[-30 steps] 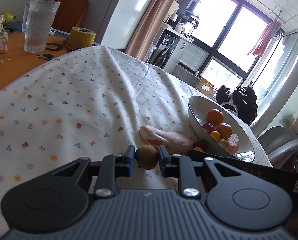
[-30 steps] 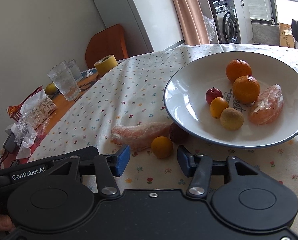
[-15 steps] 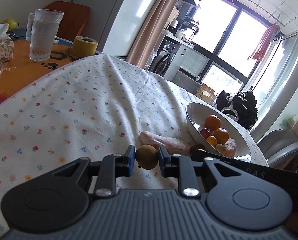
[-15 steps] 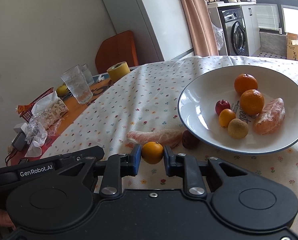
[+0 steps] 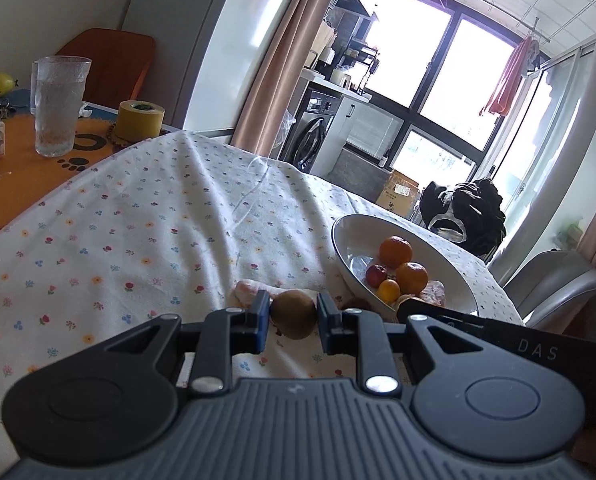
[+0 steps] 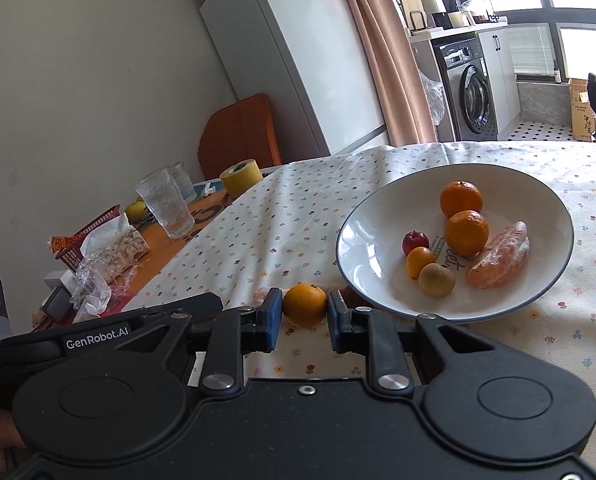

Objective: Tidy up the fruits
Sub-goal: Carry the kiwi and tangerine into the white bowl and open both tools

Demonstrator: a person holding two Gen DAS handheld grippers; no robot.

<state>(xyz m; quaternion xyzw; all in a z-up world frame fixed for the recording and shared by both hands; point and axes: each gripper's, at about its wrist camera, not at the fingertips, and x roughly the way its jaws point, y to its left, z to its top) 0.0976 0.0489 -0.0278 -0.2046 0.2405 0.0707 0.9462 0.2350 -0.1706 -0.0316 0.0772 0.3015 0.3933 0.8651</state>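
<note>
Each claw grips fruit — brown (image 5: 293, 314) (left), orange (image 6: 305, 305).

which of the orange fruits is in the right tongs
The small orange one clamped between the right tongs, outside the bowl.

This is a home: a washing machine (image 6: 472, 94) by big windows (image 5: 438, 64), a tall white fridge (image 6: 289, 64), and a worktop with a flowery cloth (image 5: 137, 220).
</note>
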